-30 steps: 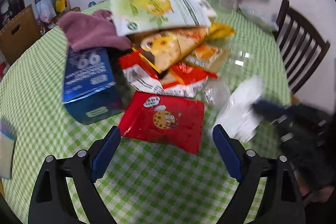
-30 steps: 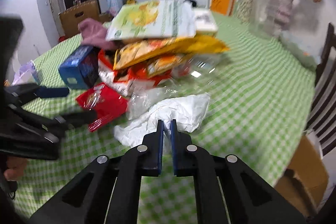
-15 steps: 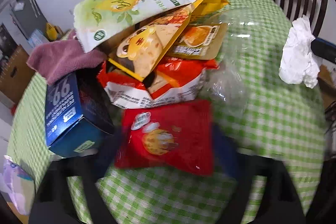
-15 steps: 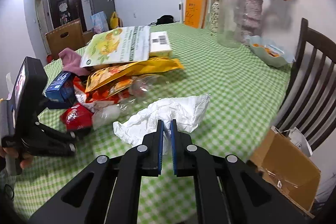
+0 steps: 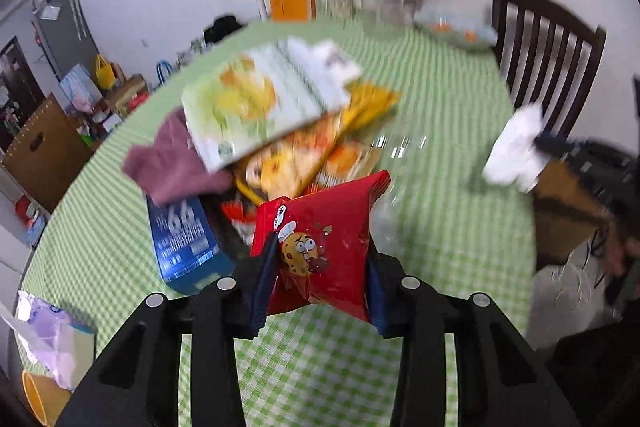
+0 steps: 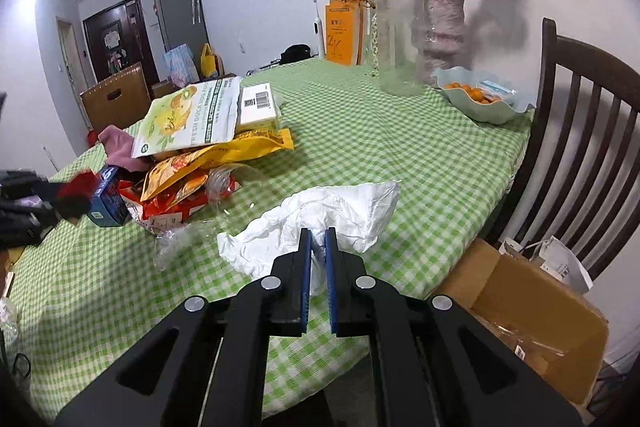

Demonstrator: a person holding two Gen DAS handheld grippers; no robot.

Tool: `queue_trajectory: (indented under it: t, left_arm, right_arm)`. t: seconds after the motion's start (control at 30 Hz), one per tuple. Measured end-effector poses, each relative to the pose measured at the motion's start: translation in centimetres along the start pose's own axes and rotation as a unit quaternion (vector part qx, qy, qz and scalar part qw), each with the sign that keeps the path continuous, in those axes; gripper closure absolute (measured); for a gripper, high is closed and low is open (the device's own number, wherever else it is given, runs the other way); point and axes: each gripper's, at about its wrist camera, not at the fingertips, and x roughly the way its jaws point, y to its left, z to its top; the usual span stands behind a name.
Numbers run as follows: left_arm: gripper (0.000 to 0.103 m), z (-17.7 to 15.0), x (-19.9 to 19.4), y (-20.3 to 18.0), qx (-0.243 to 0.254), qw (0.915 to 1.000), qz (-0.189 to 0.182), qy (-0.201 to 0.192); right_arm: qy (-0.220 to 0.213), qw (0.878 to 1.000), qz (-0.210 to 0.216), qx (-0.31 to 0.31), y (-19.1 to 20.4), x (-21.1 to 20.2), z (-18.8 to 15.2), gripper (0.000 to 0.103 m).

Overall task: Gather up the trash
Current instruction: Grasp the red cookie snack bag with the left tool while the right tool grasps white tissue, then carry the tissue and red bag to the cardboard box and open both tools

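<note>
Left gripper (image 5: 320,279): fingers have just been closing and now pinch the red cookie packet (image 5: 324,247) by both side edges; packet is clear of the tabletop (image 5: 440,131), hanging just in front of the trash pile. Right gripper (image 6: 318,275): fingers nearly pressed together, clamping a fold of the crumpled white tissue (image 6: 320,215), which hangs past the tabletop's near right edge, above the open cardboard box (image 6: 536,311) on the floor beside the chair (image 6: 580,131). The pile sits toward the left side of the tabletop: green-and-white pouch (image 6: 192,115) on top, yellow bag (image 6: 224,155) and orange-red wrappers under it, clear plastic wrap (image 6: 224,183) at the front, blue box (image 6: 110,203) and pink cloth (image 6: 120,145) on the left flank. Far right corner holds a clear jug (image 6: 400,39), a vase of dried flowers (image 6: 444,27) and a bowl of small orange fruit (image 6: 480,99). Left-wrist view is motion-blurred.
</note>
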Motion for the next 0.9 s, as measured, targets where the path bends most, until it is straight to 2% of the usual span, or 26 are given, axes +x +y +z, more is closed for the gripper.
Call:
queue_trajectory:
  t: [0.1, 0.23, 0.33, 0.47, 0.7, 0.9]
  left_arm:
    - [0.066, 1.7, -1.2, -0.9, -0.004, 0.9997, -0.010, -0.022]
    - [0.066, 4.3, -1.7, -4.0, 0.010, 0.9988, -0.031, -0.037]
    - [0.066, 6.3, -1.1, -7.7, 0.022, 0.9973, -0.060, -0.036]
    - [0.066, 8.4, 0.6, -14.0, 0.063, 0.9930, -0.094, -0.032]
    - [0.066, 10.6, 5.1, -25.5, 0.130, 0.9772, -0.167, -0.005]
    - [0.066, 10.6, 9.0, -32.5, 0.155, 0.9646, -0.210, 0.039]
  right_arm:
    - [-0.008, 1.000, -0.002, -0.002, -1.4, -0.3, 0.5, 0.096]
    - [-0.017, 1.000, -0.017, 0.007, -4.3, -1.1, 0.7, 0.096]
    - [-0.022, 0.999, -0.038, 0.026, -7.9, -1.9, 0.3, 0.096]
    - [-0.017, 0.995, -0.072, 0.059, -13.7, -3.1, -1.3, 0.096]
    - [0.028, 0.979, -0.148, 0.135, -24.1, -5.1, -6.2, 0.096]
    - [0.083, 0.962, -0.201, 0.167, -29.1, -5.7, -10.1, 0.096]
